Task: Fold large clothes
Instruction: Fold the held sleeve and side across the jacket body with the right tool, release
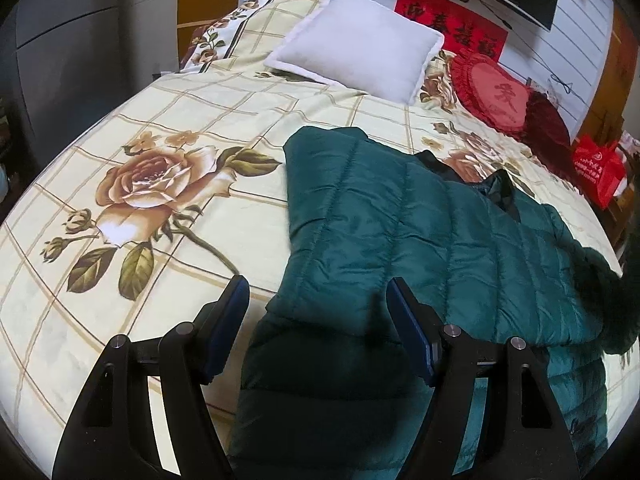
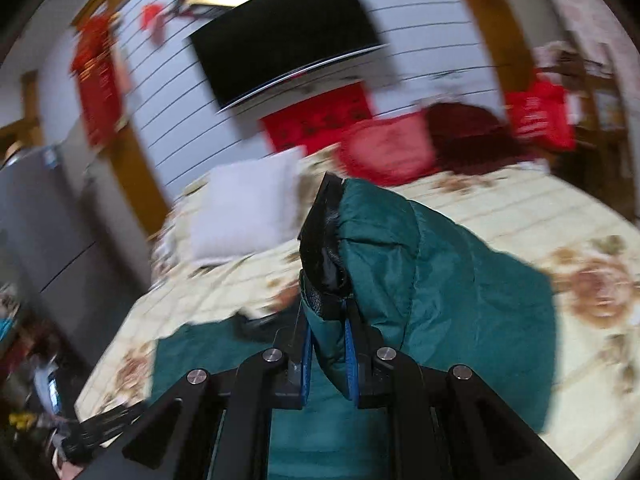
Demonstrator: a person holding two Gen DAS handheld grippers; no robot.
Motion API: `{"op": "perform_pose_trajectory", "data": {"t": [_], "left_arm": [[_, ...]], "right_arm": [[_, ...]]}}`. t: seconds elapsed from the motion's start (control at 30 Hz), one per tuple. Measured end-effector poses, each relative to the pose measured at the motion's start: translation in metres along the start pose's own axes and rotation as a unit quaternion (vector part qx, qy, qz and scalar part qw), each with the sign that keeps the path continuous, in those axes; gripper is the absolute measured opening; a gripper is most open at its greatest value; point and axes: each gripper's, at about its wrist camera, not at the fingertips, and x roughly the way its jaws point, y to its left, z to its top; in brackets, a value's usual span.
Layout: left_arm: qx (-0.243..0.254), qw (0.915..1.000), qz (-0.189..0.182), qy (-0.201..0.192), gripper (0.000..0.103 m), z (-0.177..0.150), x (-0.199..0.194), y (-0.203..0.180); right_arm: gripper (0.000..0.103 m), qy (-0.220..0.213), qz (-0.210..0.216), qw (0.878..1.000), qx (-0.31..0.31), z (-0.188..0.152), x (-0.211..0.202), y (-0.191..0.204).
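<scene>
1. Progress: mid-fold, by my read. The green puffer jacket (image 1: 420, 248) lies on the bed (image 1: 168, 100) with one quilted panel already laid over the rest, so at least one fold looks done.
2. Right gripper (image 2: 328, 364): jaws clamped narrow on a bunched part of the jacket (image 2: 420, 280). The fabric stands up in a peak just ahead of the fingertips, with black lining showing at the top. View is motion-blurred.
3. Left gripper (image 1: 320, 320): jaws wide, nothing pinched. The jacket's near edge sits between and below the fingers; I can't tell if the pads touch it.
4. Jacket location: straight ahead of and under the left gripper; the bare bedspread is off to that gripper's left.
5. Left to do, as a judgement: lay the lifted part down, flatten, then at least one more fold to get it compact. Not squared yet.
6. Counts:
   - jackets: 1
   - white pillows (image 1: 356, 46): 1, far ahead of the left gripper
   - red cushions (image 1: 496, 92): 1 heart-shaped, plus 1 darker one beside it
   - red bags (image 1: 598, 168): 1
   - wall screens (image 2: 284, 32): 1
   - grippers: 2
</scene>
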Motion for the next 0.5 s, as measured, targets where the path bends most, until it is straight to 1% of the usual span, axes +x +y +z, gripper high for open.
{"op": "perform_pose_trajectory", "data": {"t": [0.07, 0.13, 0.23, 0.27, 0.3, 0.33, 0.4, 0.43, 0.5], "left_arm": [[-0.001, 1.0, -0.001, 0.002, 0.071, 0.001, 0.001, 0.0], [-0.001, 1.0, -0.001, 0.004, 0.071, 0.001, 0.002, 0.0], [-0.001, 1.0, -0.006, 0.007, 0.071, 0.002, 0.003, -0.001], [0.0, 1.0, -0.006, 0.007, 0.071, 0.002, 0.004, -0.002], [0.0, 1.0, -0.006, 0.007, 0.071, 0.002, 0.004, -0.002], [0.0, 0.9999, -0.008, 0.007, 0.071, 0.002, 0.004, -0.003], [0.001, 0.9999, -0.01, 0.006, 0.071, 0.002, 0.004, -0.005], [0.002, 0.9999, -0.01, 0.006, 0.071, 0.003, 0.004, -0.006], [0.003, 0.9999, -0.011, 0.006, 0.071, 0.002, 0.005, -0.007]], "right_arm": [[0.013, 0.011, 0.027, 0.999, -0.017, -0.011, 0.018, 0.032], [0.013, 0.035, 0.057, 0.997, -0.029, -0.028, 0.039, 0.061], [0.013, 0.068, 0.078, 0.994, -0.039, -0.058, 0.064, 0.085], [0.013, 0.09, 0.087, 0.991, -0.043, -0.072, 0.077, 0.09], [0.014, 0.101, 0.085, 0.99, -0.045, -0.079, 0.085, 0.092], [0.014, 0.118, 0.073, 0.989, -0.054, -0.092, 0.095, 0.094], [0.014, 0.142, 0.056, 0.986, -0.072, -0.107, 0.106, 0.095], [0.014, 0.148, 0.049, 0.985, -0.079, -0.113, 0.11, 0.094], [0.016, 0.161, 0.05, 0.983, -0.073, -0.116, 0.112, 0.089]]}}
